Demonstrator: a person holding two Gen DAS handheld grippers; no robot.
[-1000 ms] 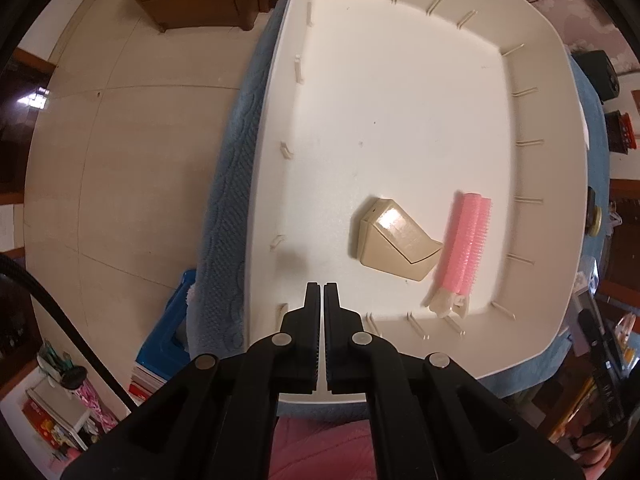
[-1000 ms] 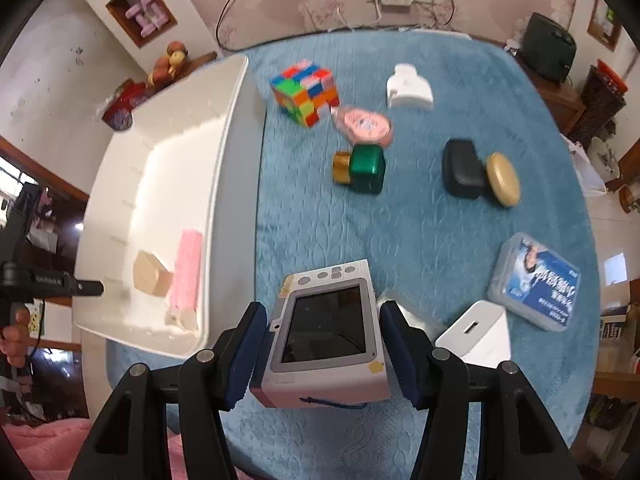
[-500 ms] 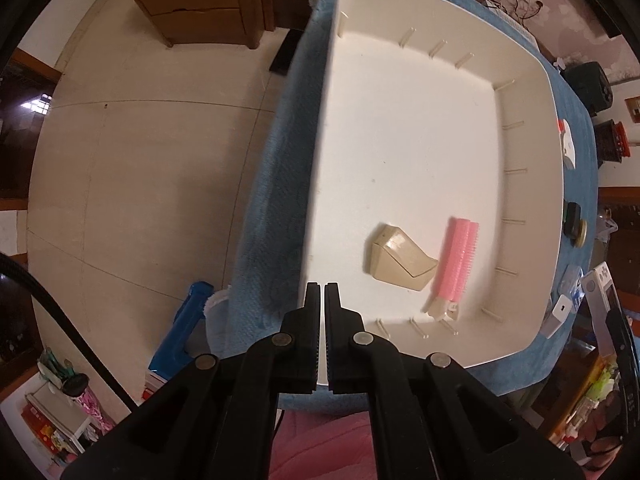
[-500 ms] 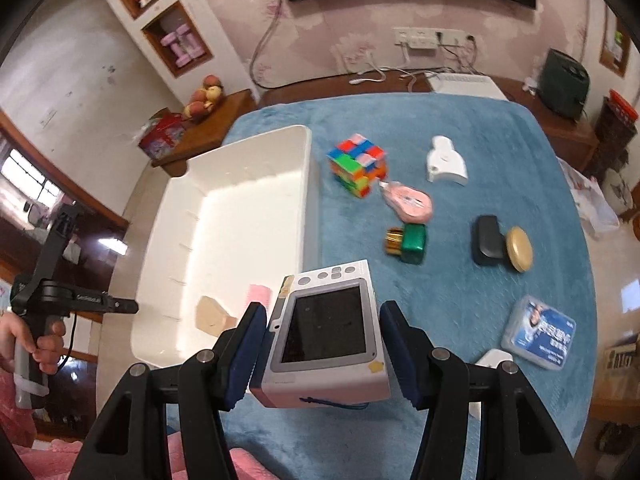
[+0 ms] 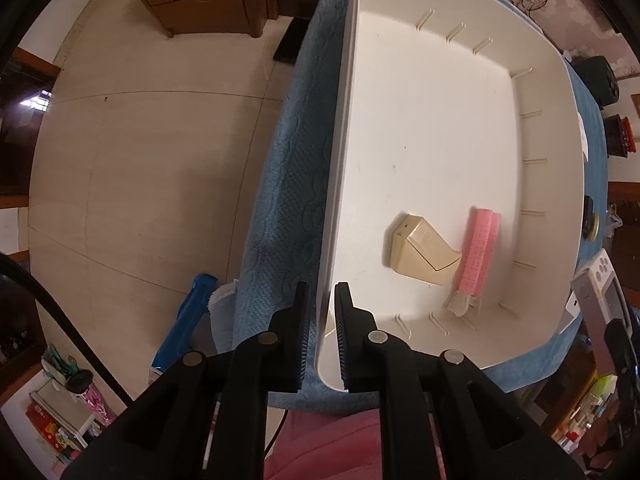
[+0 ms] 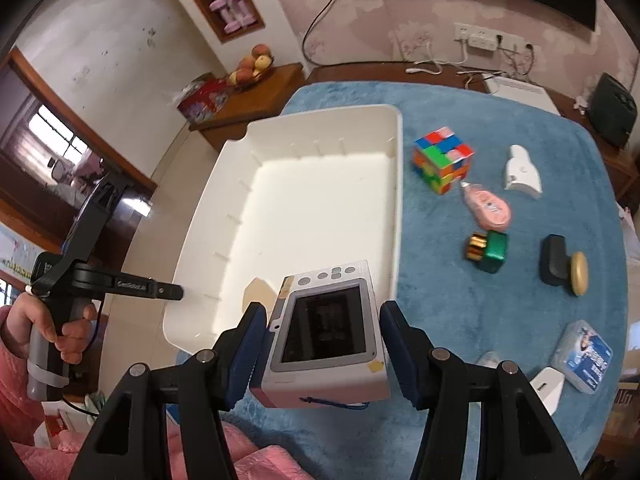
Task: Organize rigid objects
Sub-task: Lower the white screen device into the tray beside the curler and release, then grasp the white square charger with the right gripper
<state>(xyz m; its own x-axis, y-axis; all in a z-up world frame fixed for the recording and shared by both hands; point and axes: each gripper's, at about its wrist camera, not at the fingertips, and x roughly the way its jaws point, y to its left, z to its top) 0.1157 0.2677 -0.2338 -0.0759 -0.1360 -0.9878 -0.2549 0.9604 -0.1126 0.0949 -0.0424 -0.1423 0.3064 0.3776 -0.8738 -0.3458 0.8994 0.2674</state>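
The right gripper (image 6: 322,344) holds a white handheld device with a dark screen (image 6: 326,330), its fingers (image 6: 248,344) pressed against both sides, carried at the lower centre of the right wrist view, over the near edge of the shallow white plastic bin (image 6: 396,216) on the blue-covered desk (image 6: 500,312). The left gripper (image 5: 320,332) has its fingers (image 5: 352,328) narrowly parted, straddling the bin's near-left rim, seemingly about to steady it. Inside, lower right in the left wrist view, lie a beige wedge-shaped block (image 5: 420,254) and a pink bristled roller (image 5: 480,252). The carry looks nearly finished; next the device should go down onto bare floor left of the block, then be let go
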